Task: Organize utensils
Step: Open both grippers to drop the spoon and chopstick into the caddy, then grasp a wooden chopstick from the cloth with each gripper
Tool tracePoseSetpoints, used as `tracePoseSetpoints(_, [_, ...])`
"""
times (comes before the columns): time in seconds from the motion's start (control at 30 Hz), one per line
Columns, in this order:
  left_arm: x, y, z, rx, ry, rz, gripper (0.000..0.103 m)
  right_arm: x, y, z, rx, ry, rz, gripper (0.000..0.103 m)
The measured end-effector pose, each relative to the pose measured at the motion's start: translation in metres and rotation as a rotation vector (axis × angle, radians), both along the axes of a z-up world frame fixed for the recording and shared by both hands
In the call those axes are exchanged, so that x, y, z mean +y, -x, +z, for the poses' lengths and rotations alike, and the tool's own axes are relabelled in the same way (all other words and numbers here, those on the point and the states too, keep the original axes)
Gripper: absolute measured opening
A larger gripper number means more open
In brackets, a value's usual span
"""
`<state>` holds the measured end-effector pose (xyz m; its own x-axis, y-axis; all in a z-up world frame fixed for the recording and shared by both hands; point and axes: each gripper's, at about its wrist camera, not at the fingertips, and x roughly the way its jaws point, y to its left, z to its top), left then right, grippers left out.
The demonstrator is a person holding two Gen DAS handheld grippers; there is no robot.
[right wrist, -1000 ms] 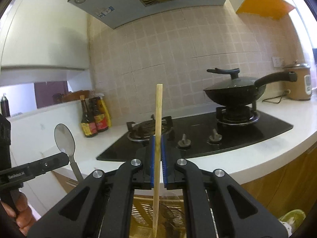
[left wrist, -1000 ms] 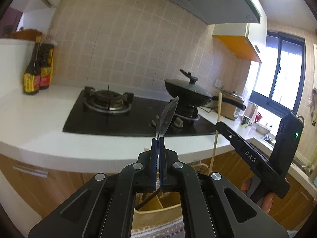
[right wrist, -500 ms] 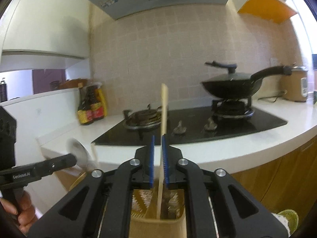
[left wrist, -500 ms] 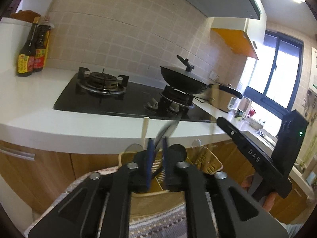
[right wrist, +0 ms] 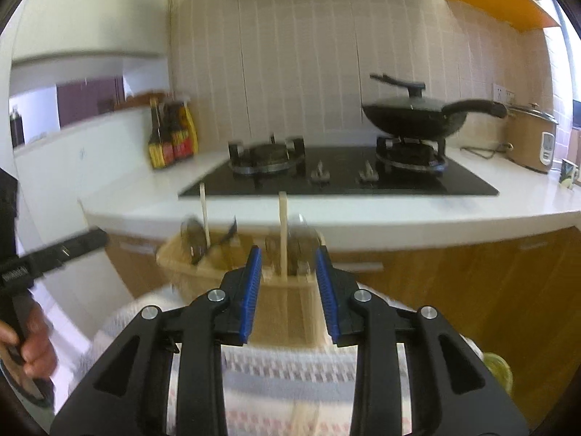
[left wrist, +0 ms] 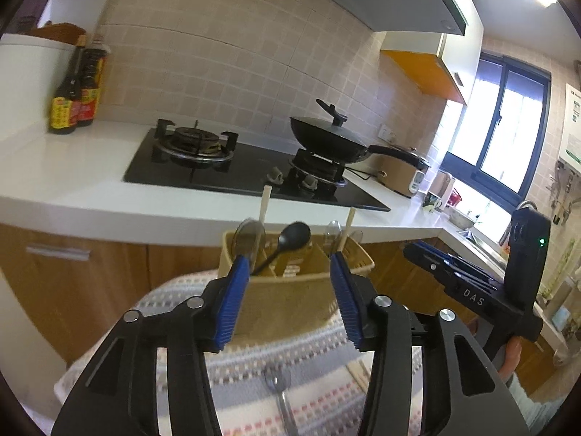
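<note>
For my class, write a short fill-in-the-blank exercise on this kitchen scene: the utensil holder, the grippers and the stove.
1. The black spoon stands in the beige ____.
2. The left gripper has its jaws ____, with nothing pinched between them.
3. The black wok sits on the ____ burner of the stove, seen from the right wrist.
4. The sauce bottles stand on the white ____.

Missing words: holder; open; right; counter

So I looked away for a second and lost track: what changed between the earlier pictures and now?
Both grippers let go. The left gripper held a metal spoon, the right gripper a wooden chopstick; their jaws have just been opening, and nothing is gripped now. The chopstick stands in the beige utensil holder; which spoon was dropped I cannot tell. Both views dipped toward the holder. The wok and sauce bottles stayed put.
</note>
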<state>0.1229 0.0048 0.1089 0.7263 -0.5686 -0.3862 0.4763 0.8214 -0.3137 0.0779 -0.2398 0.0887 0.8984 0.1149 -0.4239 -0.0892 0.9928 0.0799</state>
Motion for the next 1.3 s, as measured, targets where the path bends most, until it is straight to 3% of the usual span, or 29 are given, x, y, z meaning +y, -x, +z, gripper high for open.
tracePoseSetpoints(0.1, [0.007, 0.023, 0.001, 0.011, -0.016, 0.016, 0.050, 0.002, 0.009, -0.006, 0.131, 0.051, -0.025, 0.028])
tracePoseSetpoints(0.27, [0.018, 0.050, -0.013, 0.064, -0.045, 0.055, 0.053, -0.005, 0.022, -0.052, 0.422, 0.034, -0.022, 0.028])
tracePoseSetpoints(0.4, [0.023, 0.057, -0.050, 0.188, -0.100, 0.065, 0.053, -0.014, 0.031, -0.106, 0.605, -0.018, -0.047, 0.032])
tracePoseSetpoints(0.53, [0.021, 0.059, -0.087, 0.308, -0.181, 0.056, 0.053, -0.014, 0.035, -0.136, 0.692, -0.034, -0.060, 0.032])
tracePoseSetpoints(0.73, [0.009, 0.067, -0.127, 0.410, -0.324, 0.046, 0.053, -0.011, 0.038, -0.151, 0.728, -0.035, -0.090, 0.031])
tracePoseSetpoints(1.0, [0.003, 0.068, -0.150, 0.481, -0.412, 0.037, 0.041, 0.014, 0.043, -0.152, 0.706, 0.059, -0.074, 0.013])
tracePoseSetpoints(1.13, [0.002, 0.066, -0.156, 0.516, -0.425, 0.030, 0.037, 0.016, 0.043, -0.153, 0.707, 0.041, -0.063, 0.011])
tracePoseSetpoints(1.3, [-0.003, 0.068, -0.157, 0.502, -0.476, 0.022, 0.036, -0.003, 0.044, -0.153, 0.720, -0.043, -0.068, 0.008])
